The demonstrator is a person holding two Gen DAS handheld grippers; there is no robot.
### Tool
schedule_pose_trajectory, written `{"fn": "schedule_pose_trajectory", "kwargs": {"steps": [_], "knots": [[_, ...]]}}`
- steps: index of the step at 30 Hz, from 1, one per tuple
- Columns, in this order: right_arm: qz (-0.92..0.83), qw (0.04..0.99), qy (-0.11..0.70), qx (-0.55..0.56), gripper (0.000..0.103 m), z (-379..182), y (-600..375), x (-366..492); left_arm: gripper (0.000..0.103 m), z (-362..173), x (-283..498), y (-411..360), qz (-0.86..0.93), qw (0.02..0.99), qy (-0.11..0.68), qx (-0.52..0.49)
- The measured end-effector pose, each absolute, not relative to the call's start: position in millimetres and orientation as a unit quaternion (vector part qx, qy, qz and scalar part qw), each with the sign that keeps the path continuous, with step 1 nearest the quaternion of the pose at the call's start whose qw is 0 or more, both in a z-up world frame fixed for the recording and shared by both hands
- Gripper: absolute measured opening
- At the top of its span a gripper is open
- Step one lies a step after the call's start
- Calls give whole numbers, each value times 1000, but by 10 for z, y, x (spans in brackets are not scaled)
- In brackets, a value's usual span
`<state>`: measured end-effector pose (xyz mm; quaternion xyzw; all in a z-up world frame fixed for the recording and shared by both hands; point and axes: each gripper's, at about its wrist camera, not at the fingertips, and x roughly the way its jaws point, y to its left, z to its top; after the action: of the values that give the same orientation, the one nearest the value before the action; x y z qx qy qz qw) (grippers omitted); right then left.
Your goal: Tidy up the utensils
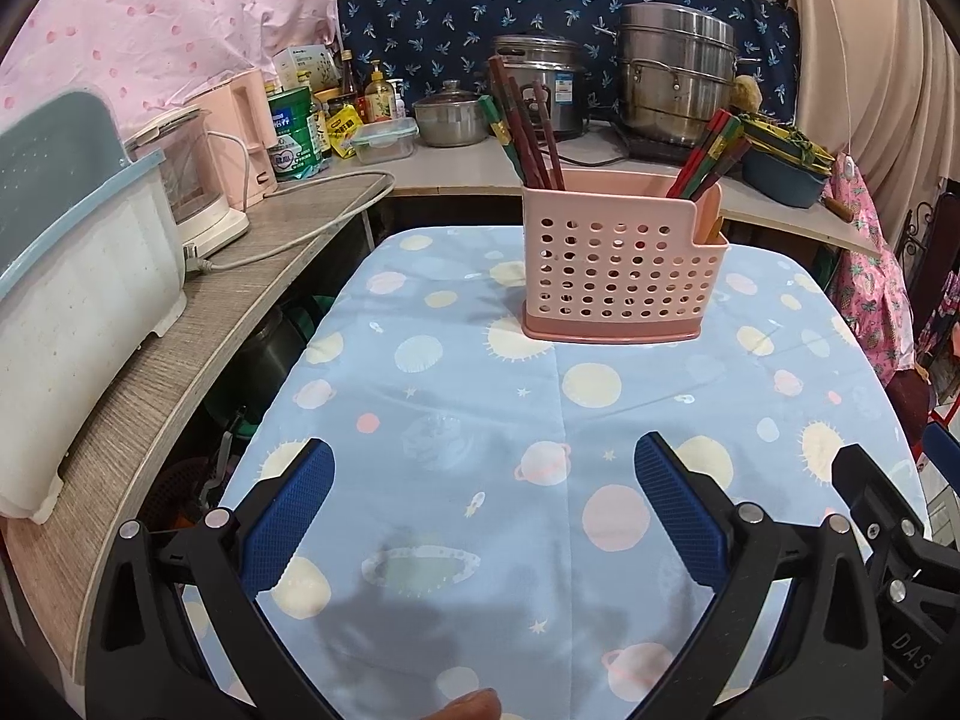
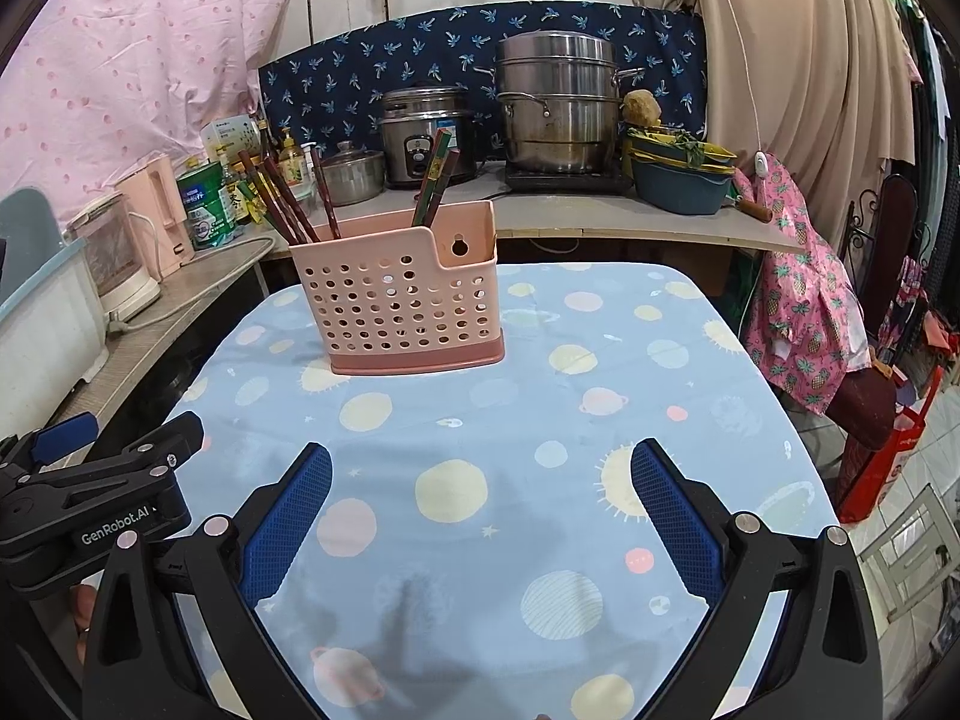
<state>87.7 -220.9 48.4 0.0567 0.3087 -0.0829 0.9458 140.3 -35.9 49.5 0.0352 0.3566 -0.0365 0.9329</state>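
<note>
A pink perforated utensil holder (image 1: 621, 264) (image 2: 402, 300) stands upright at the far middle of the table. Dark red and green chopsticks (image 1: 525, 126) (image 2: 282, 201) lean out of its left compartment, and a second bunch of chopsticks (image 1: 711, 153) (image 2: 435, 180) leans out of the right one. My left gripper (image 1: 483, 462) is open over the near tablecloth, nothing between its blue pads. My right gripper (image 2: 480, 462) is open too, equally empty, well short of the holder. Each gripper shows at the other view's edge.
The table wears a light blue planet-print cloth (image 1: 456, 396) (image 2: 540, 396). A wooden counter (image 1: 198, 324) on the left carries a white dish rack (image 1: 72, 276) and a blender. Pots, a rice cooker (image 2: 426, 132) and bottles line the back shelf. Pink fabric (image 2: 804, 294) hangs at right.
</note>
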Motion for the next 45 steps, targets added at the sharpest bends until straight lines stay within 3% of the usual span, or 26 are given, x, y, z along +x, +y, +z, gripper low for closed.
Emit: {"fn": "schedule_pose_trajectory", "kwargs": {"steps": [45], "knots": [[-83, 946, 310, 55, 96, 484, -2223, 887, 96, 480, 1475, -421, -33, 932, 359, 40]]}}
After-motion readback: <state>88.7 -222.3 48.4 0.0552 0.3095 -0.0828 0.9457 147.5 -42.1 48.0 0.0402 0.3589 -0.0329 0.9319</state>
